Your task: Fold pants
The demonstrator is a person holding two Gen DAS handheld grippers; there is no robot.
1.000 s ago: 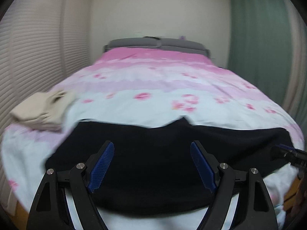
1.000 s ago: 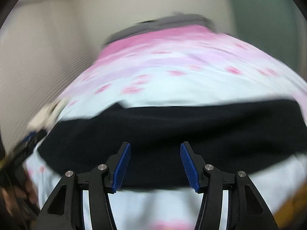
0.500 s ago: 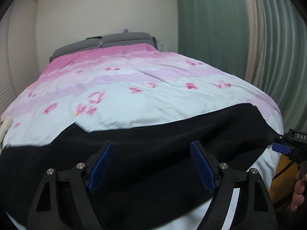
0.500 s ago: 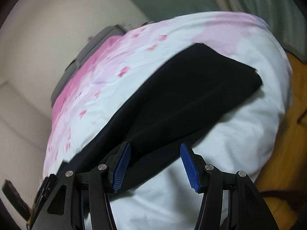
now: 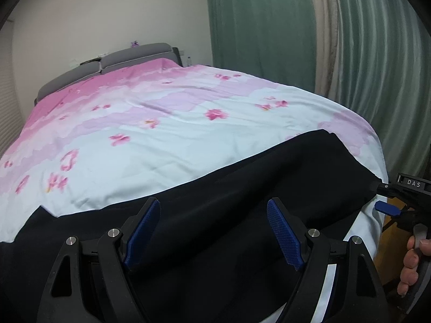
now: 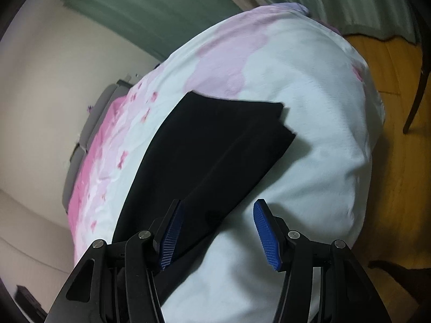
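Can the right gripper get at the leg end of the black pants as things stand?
Probably yes. The right gripper is open over the black pants, whose leg end lies flat on the floral duvet with nothing covering it.

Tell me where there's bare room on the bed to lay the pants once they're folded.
Free: the wide stretch of floral duvet between the black pants and the grey headboard; also the white corner past the pants' hem, toward the wooden floor. Crowded: the near edge, under the pants and both open grippers.

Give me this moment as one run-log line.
stage: pre-grasp | black pants flat on floral duvet | left hand-held gripper open over pants | right hand-held gripper open at pants edge | nothing held
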